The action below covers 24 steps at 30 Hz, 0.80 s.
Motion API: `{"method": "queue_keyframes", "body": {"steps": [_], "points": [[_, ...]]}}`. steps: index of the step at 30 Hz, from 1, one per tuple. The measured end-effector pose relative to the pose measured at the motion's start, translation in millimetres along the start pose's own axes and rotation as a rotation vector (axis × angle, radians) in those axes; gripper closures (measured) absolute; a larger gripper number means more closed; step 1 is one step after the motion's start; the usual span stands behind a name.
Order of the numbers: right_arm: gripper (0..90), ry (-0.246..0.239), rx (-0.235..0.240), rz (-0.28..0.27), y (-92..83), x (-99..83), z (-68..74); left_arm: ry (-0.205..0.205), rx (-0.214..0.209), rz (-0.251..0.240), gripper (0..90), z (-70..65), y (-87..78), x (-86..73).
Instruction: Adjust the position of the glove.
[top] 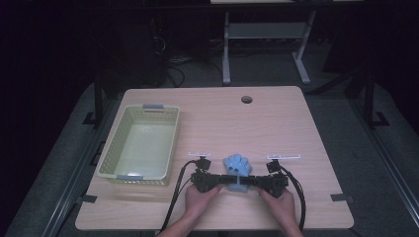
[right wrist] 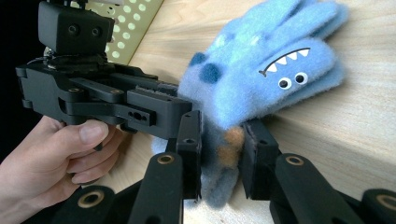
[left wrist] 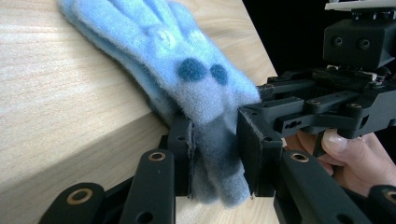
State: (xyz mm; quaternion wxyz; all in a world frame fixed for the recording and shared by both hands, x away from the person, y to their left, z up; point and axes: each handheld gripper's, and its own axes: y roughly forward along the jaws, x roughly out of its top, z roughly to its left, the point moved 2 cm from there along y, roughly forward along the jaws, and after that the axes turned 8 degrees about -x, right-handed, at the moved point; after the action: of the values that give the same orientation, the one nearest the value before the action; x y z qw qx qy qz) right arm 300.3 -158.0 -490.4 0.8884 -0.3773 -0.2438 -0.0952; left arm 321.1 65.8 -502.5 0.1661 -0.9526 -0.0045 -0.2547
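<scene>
A fuzzy light-blue glove (top: 238, 165) with dark-blue spots and a monster face lies near the table's front edge, fingers pointing away from the person. Both grippers meet at its cuff from opposite sides. My left gripper (left wrist: 217, 156) is shut on the cuff, the grey-blue fleece squeezed between its black pads. In the right gripper view the glove (right wrist: 261, 60) shows its eyes and teeth, and my right gripper (right wrist: 222, 154) is shut on the cuff beside an orange patch. In the high view the left gripper (top: 228, 181) and right gripper (top: 249, 182) point toward each other, a hand behind each.
A pale yellow perforated basket (top: 109, 148) stands on the left of the wooden table (top: 276, 123). A cable hole (top: 246, 99) sits near the far edge. Black cables trail from both grippers over the front edge. Beyond the table are dark floor and a desk frame.
</scene>
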Motion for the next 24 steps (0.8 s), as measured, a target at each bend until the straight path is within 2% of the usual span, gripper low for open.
{"method": "queue_keyframes", "body": {"steps": [11,19,24], "points": [[72.5,-0.006,0.004,-0.021,-5.7,1.1,7.2,0.027,-0.02,-0.004,67.6,-6.4,-3.8,4.1],[72.6,-0.024,0.017,-0.041,-12.5,5.2,14.2,0.056,-0.029,-0.025,67.8,-18.8,-9.4,8.7],[72.6,-0.037,0.025,-0.057,-19.3,6.8,21.2,0.075,-0.036,-0.023,67.8,-25.6,-12.3,10.8]]}}
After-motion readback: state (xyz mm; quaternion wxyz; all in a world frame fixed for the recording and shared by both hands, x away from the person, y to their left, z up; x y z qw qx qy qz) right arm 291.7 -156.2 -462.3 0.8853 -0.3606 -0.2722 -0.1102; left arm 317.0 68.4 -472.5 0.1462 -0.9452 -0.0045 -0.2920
